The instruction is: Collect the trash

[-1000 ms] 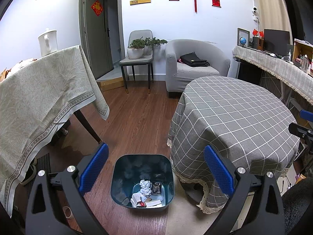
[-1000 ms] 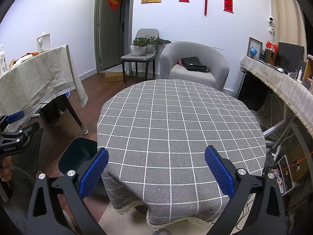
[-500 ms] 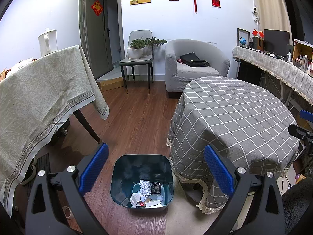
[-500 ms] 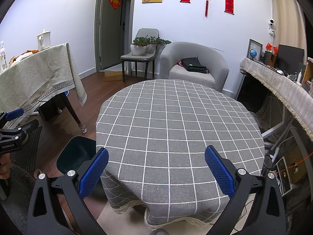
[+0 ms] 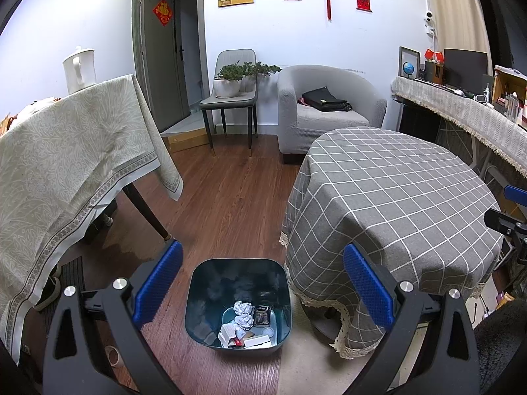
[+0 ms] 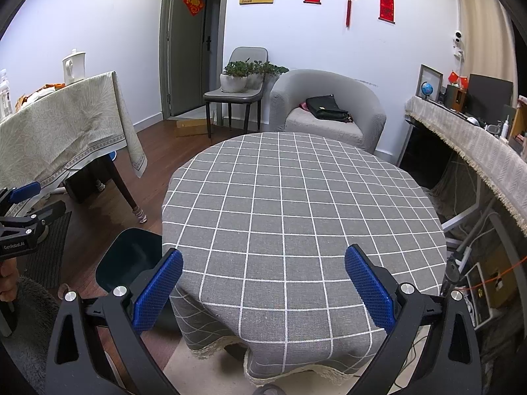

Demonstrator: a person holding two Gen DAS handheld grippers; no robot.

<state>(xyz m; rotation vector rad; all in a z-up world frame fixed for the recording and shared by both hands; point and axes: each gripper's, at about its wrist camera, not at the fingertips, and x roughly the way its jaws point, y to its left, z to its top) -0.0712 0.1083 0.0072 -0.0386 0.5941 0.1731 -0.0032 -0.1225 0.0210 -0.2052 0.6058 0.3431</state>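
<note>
A dark teal trash bin stands on the floor left of the round table with the grey checked cloth. It holds crumpled paper, small boxes and wrappers. My left gripper is open and empty, hovering above the bin. My right gripper is open and empty, held over the near edge of the round table. No trash shows on the tabletop. The bin's rim shows at the table's left in the right wrist view.
A table with a beige cloth and a white kettle stands at the left. A grey armchair with a black bag, a chair with plants and a cluttered sideboard lie beyond. Wood floor runs between the tables.
Both views have shifted slightly; the right gripper has drawn back and risen a little over the table. Both grippers stay open and empty.
</note>
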